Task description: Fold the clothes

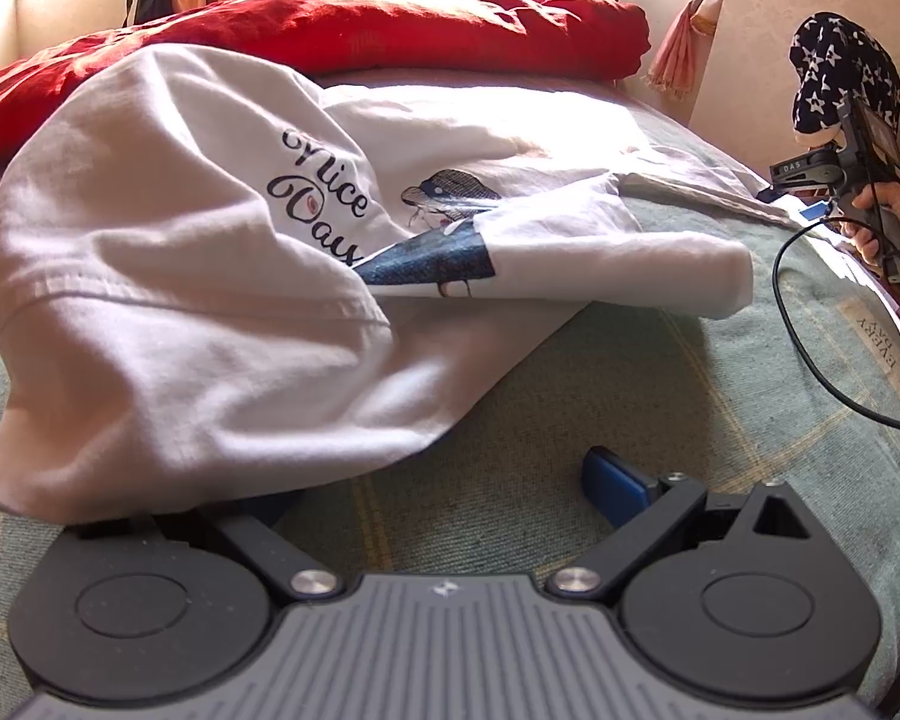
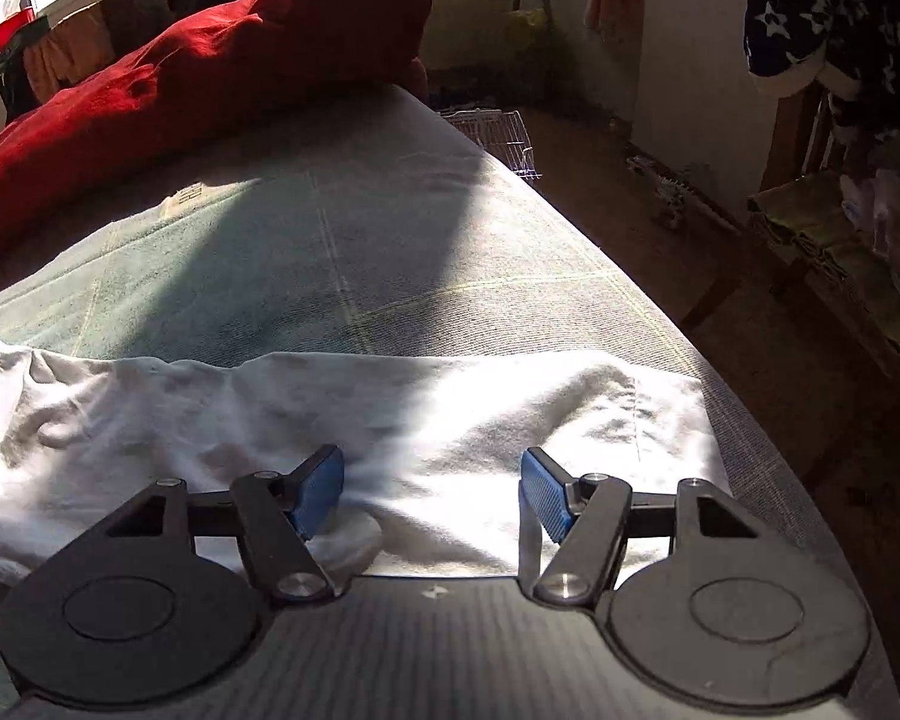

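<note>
My right gripper [image 2: 432, 495] points steeply down over the white T-shirt [image 2: 480, 420], which lies spread on the bed [image 2: 330, 276] w/ its green-grey check cover. Its blue fingers [image 2: 315, 492] are spread wide; cloth sits under and between them, but the pads aren't pressing on it. In the left wrist view, the same shirt [image 1: 168, 276] is bunched up in a mound, "Nice Day" print and a drawn figure showing, its hem draped over the left side of my left gripper [image 1: 438, 492]. Only one blue fingertip [image 1: 618, 480] of that gripper shows, on the right; the other is under the cloth, so I can't tell if the left fingers are spread or pinching. Far right in that view, a hand [image 1: 894, 222] holds the other gripper's handle, tilted down at the bed edge, cable trailing. A red blanket [image 1: 360, 30] lies along the far side of the bed.
</note>
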